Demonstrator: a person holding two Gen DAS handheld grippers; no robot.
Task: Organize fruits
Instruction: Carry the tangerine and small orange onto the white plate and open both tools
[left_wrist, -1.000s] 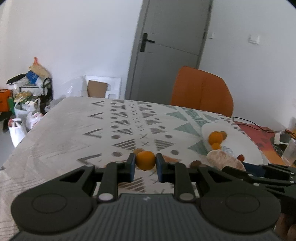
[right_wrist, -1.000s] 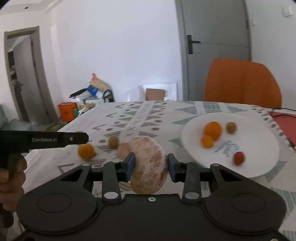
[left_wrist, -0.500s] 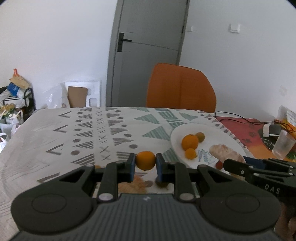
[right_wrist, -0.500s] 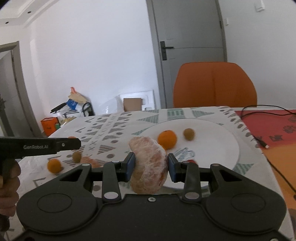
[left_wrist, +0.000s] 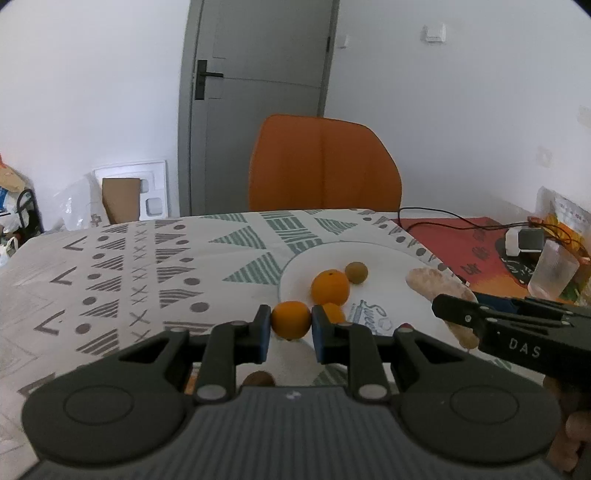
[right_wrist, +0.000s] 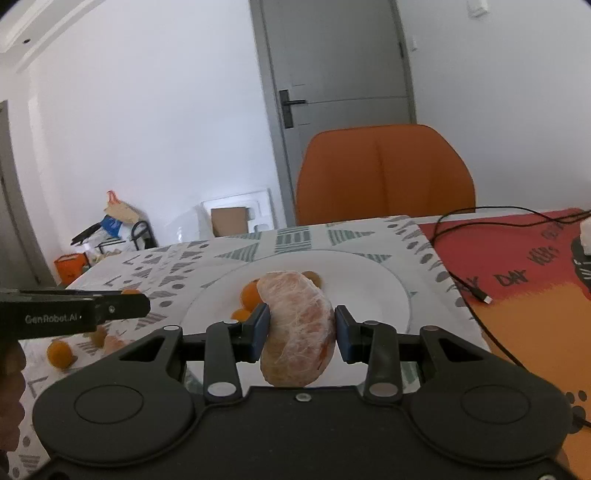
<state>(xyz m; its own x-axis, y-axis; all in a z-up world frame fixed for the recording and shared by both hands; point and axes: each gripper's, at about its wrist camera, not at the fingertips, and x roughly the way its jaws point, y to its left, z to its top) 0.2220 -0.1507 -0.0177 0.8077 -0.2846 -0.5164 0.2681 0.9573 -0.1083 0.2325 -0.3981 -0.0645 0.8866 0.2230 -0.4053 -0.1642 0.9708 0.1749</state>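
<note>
Both tongs have travelled across the table since the earlier frames, from over the patterned cloth to the white plate (left_wrist: 388, 258); the plate now fills the centre of each view.

Left tongs (left_wrist: 291, 326), lower centre of the left wrist view, pinch a small orange fruit (left_wrist: 291, 319) between the blue pads, held over the plate's near left rim. Right tongs (right_wrist: 300, 328), centre of the right wrist view, pinch a large peeled citrus (right_wrist: 297, 328), pale with white pith, held above the plate's near half.

On the plate, centre right of the left view: a larger orange (left_wrist: 330, 288), a small brownish-green fruit (left_wrist: 356, 272) just beside it, a small orange one (left_wrist: 334, 312) partly hidden behind the left tongs' right pad. The peeled citrus shows at the plate's right edge in that view, in the right tongs' dark fingers.

Lower left of the right view: one small orange fruit (right_wrist: 60, 353) lies on the cloth, apart from the plate, below the left tool's body; more fruit near it is too hidden to tell.

Beyond: patterned tablecloth (left_wrist: 147, 266), red mat (right_wrist: 517, 266) with a black cable at right, orange chair (left_wrist: 323, 164) at the far table edge, grey door (left_wrist: 258, 92) behind it.
</note>
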